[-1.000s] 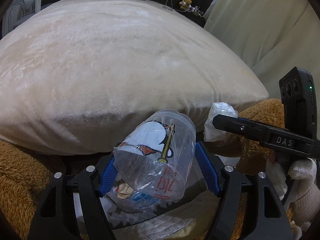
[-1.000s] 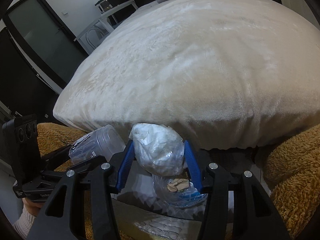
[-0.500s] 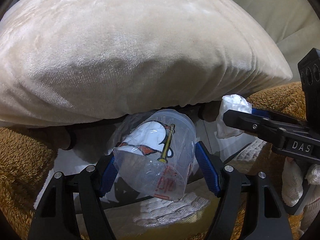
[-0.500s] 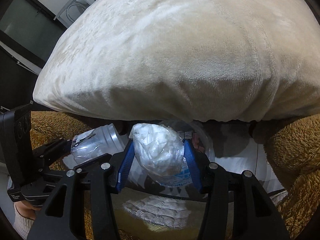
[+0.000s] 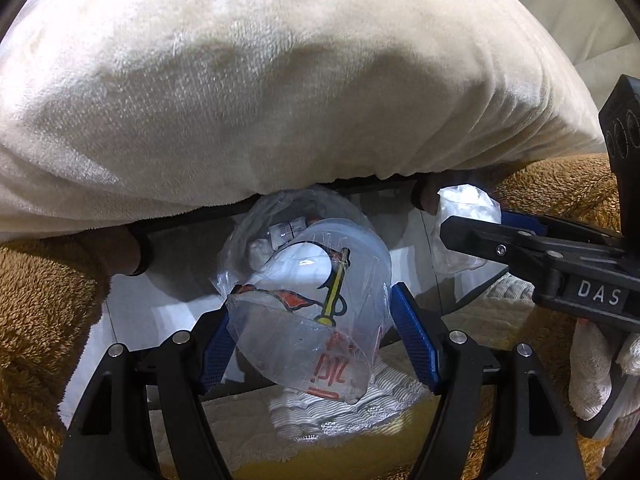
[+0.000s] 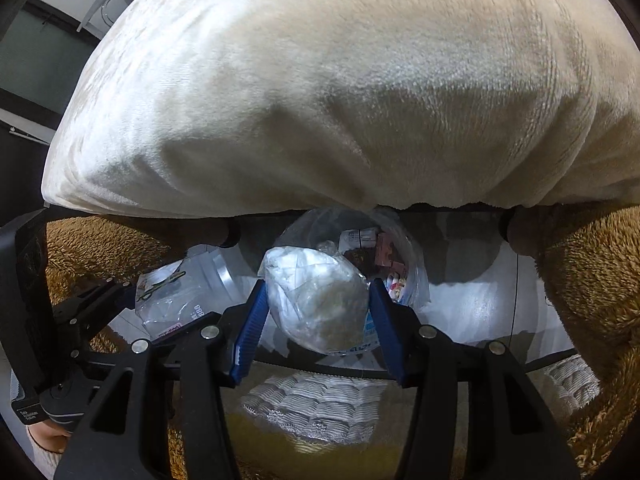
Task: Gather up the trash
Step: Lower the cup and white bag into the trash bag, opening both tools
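Observation:
My left gripper [image 5: 316, 340] is shut on a clear plastic cup [image 5: 316, 312] with a printed cartoon and red lettering. My right gripper [image 6: 316, 320] is shut on a wad of white tissue in clear wrap [image 6: 316, 300]. Both hang above a bin lined with a clear plastic bag [image 6: 404, 248] that holds several pieces of trash. The bag also shows behind the cup in the left wrist view [image 5: 256, 224]. The cup shows at the left of the right wrist view [image 6: 176, 296], and the wad at the right of the left wrist view [image 5: 464, 220].
A big cream plush cushion [image 5: 280, 80] overhangs the bin from above. Brown fluffy fabric [image 5: 40, 304] lies to both sides. A glass tabletop [image 6: 472, 312] reflects light, with a white lace mat [image 6: 316, 404] beneath.
Both grippers have tilted down and moved forward, so the cushion fills the top and the bag-lined bin has come into view under its edge. Both still hold their items.

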Tool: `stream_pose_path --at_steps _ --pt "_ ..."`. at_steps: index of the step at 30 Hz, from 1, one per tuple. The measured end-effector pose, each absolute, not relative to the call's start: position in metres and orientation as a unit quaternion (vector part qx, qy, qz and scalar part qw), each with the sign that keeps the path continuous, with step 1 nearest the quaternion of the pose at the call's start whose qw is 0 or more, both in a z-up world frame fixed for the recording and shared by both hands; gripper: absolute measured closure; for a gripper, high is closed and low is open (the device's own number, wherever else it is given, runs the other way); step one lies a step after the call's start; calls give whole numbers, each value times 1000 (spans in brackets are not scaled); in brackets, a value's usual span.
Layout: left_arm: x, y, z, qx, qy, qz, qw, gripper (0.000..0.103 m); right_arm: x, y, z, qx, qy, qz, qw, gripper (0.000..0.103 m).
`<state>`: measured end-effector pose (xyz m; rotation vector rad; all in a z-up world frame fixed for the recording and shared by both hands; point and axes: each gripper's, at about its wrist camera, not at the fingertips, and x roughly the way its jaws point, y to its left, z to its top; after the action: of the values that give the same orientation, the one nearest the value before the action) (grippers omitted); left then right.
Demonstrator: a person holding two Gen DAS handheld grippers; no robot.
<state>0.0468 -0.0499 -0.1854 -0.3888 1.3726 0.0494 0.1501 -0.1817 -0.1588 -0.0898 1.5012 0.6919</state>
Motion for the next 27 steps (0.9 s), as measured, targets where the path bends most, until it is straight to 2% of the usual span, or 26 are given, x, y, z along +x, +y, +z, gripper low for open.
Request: stream_pose_path --at_steps 5,7,8,9,15,20,27 --pt "50 -46 -195 -185 641 30 744 30 154 -182 -166 -31 679 297 671 50" --pt "51 -48 -198 -187 648 23 738 26 152 -182 -166 -30 679 300 670 42" --pt "51 -48 -198 -182 650 26 737 17 152 -181 -165 -29 677 299 672 32" --pt "51 -48 -197 -178 649 32 739 14 152 -180 -165 -29 675 296 675 30" --pt "45 -40 -190 -194 635 40 747 9 157 -192 -157 -11 669 296 682 21" --pt "37 -40 -176 -194 606 39 770 8 153 -200 -142 4 635 315 705 5" --pt "22 -36 -148 -202 551 30 809 7 143 -212 -114 8 582 341 738 5"
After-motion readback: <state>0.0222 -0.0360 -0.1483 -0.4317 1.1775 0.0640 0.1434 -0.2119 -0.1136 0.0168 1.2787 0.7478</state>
